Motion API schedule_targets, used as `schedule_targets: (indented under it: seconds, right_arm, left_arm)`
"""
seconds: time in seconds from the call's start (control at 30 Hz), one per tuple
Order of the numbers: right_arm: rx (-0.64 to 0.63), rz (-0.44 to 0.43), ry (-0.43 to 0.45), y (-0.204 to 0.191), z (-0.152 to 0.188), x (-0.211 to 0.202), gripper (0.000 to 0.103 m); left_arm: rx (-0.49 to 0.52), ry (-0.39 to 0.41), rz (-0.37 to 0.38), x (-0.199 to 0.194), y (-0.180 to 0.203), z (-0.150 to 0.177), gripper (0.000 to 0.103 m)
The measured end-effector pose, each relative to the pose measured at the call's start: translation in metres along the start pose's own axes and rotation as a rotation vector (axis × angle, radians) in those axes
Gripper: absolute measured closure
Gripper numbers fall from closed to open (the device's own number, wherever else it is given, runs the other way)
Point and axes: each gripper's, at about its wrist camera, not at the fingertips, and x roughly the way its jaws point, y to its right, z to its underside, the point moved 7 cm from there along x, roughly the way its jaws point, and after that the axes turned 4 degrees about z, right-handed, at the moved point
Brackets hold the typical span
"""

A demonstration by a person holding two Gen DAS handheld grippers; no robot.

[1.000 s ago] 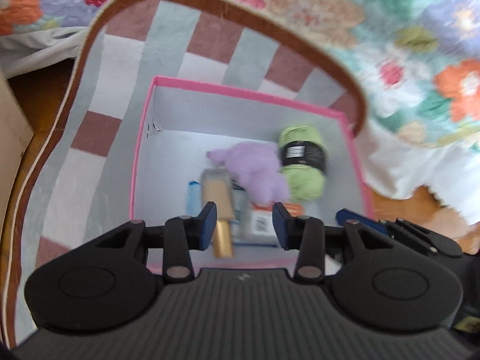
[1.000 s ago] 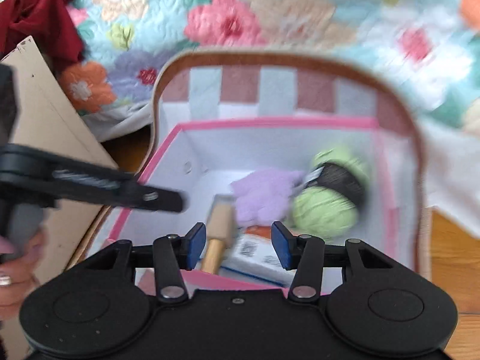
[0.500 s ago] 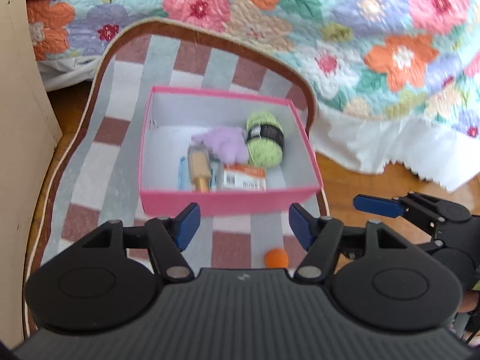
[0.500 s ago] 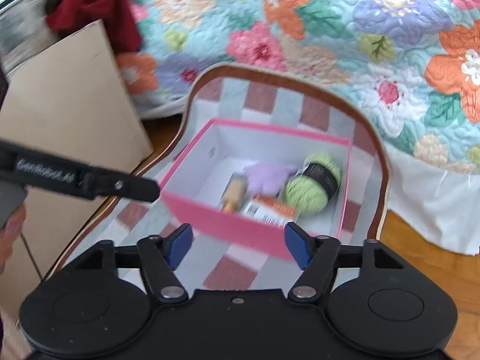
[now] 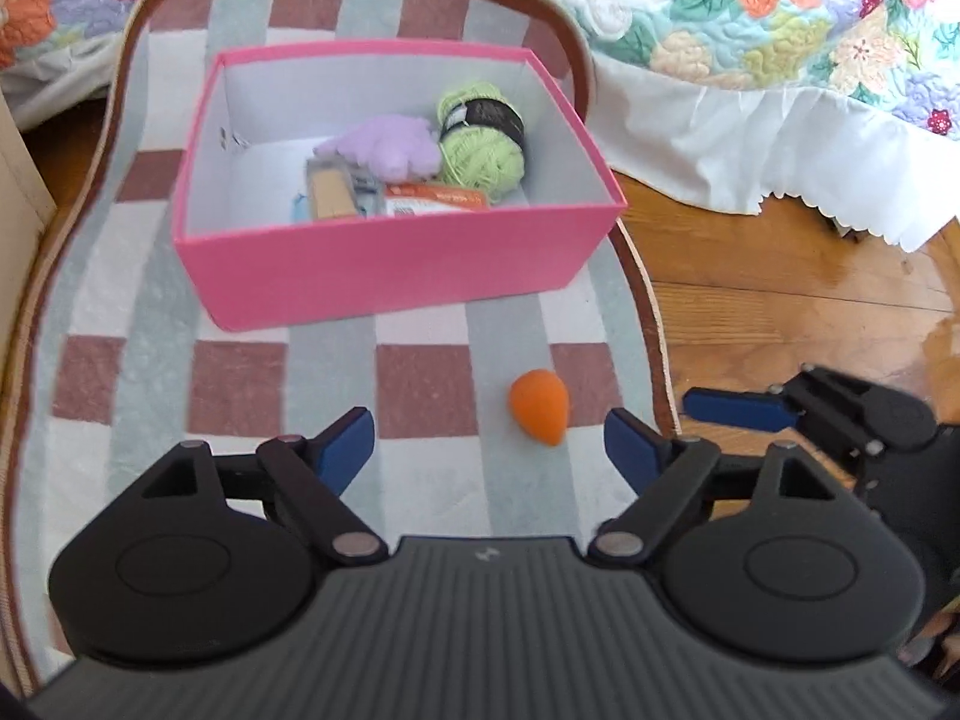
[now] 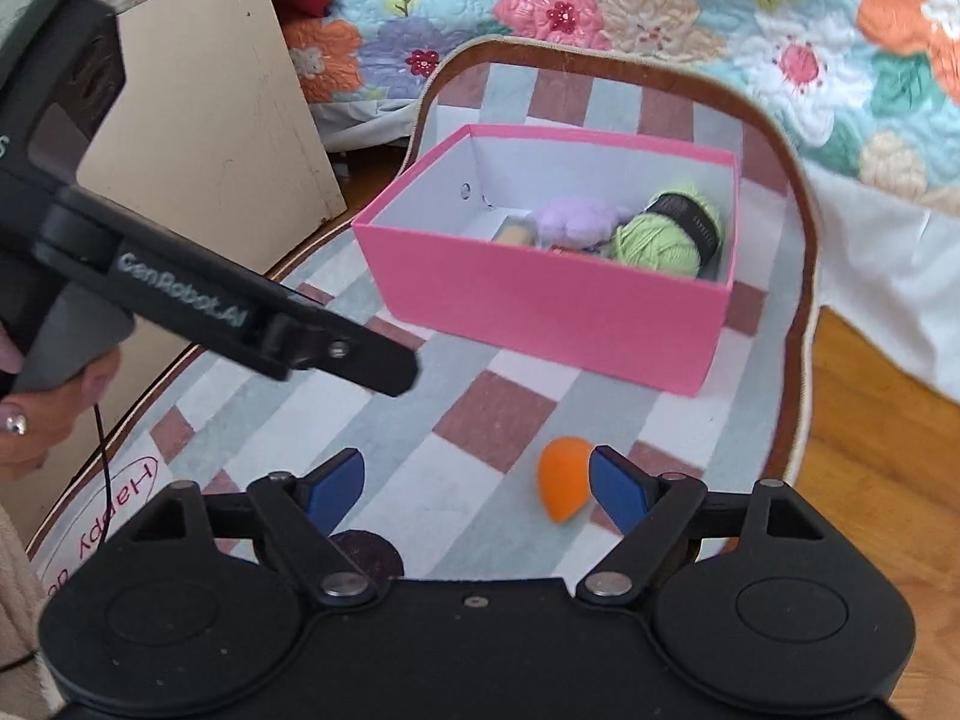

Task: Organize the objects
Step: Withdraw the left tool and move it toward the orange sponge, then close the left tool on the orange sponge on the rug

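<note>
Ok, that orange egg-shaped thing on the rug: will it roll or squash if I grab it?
The orange sponge looks like soft foam, so it probably squashes and weighs little. Its rounded, tapered shape suggests a nudge would roll it in a curve. It lies free on the checked rug, so closing across its fat end seems safest.

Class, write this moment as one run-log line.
left gripper: open, empty | right gripper: open, empty | orange sponge: on rug, outside pink box

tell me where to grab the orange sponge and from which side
Grip the orange sponge across its rounded fat end, coming from above. It lies on its side on the rug, apart from the pink box, with nothing crowding it. The pointed tip tapers and would likely slip out; the wide end gives open jaws more to squeeze.
</note>
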Motion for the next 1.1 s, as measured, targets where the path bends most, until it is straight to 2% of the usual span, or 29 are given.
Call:
schedule_targets:
  seconds: [0.1,0.2,0.3,0.37,0.47,0.57,0.6,0.63,0.73,0.83,0.9,0.93,1.0,1.1]
  right_arm:
    - [0.054,0.023,0.018,0.006,0.017,0.014,0.018]
    - [0.155,0.007,0.023,0.012,0.033,0.028,0.018]
    - [0.22,0.025,0.046,0.02,0.047,0.041,0.018]
    - [0.227,0.053,0.053,0.023,0.054,0.049,0.018]
    - [0.169,0.101,0.064,0.023,0.057,0.061,0.019]
    - [0.088,0.16,0.067,0.021,0.056,0.073,0.023]
    - [0.093,0.199,0.066,0.022,0.053,0.078,0.023]
    - [0.116,0.226,0.051,0.026,0.051,0.081,0.023]
    - [0.164,0.186,0.044,0.03,0.047,0.088,0.027]
    - [0.153,0.202,0.033,0.033,0.049,0.097,0.027]
    - [0.175,0.194,0.027,0.035,0.051,0.103,0.033]
    - [0.179,0.205,0.044,0.036,0.051,0.102,0.038]
    - [0.161,0.183,0.055,0.031,0.051,0.102,0.067]
    - [0.191,0.202,0.054,0.025,0.049,0.104,0.068]
  left_arm:
    - [-0.005,-0.034,0.001,0.022,0.004,0.013,0.019]
    - [0.002,-0.024,-0.007,0.039,0.007,0.022,0.019]
    - [-0.004,-0.004,0.02,0.055,0.013,0.026,0.02]
    - [0.004,-0.003,0.004,0.065,0.016,0.026,0.02]
    - [0.028,0.009,0.005,0.079,0.022,0.02,0.022]
    - [-0.032,0.006,0.041,0.097,0.022,0.009,0.034]
    - [-0.041,-0.006,0.039,0.103,0.023,0.004,0.045]
    - [-0.023,-0.018,0.034,0.107,0.025,0.0,0.048]
    - [-0.008,-0.009,0.021,0.111,0.027,-0.007,0.048]
    - [-0.034,-0.02,0.042,0.116,0.024,-0.005,0.059]
    - [-0.043,-0.026,0.042,0.12,0.021,-0.002,0.068]
    - [-0.05,-0.022,0.032,0.12,0.019,0.0,0.068]
    - [-0.101,-0.022,0.021,0.123,0.013,0.004,0.068]
    - [-0.145,0.009,0.031,0.124,0.006,0.008,0.069]
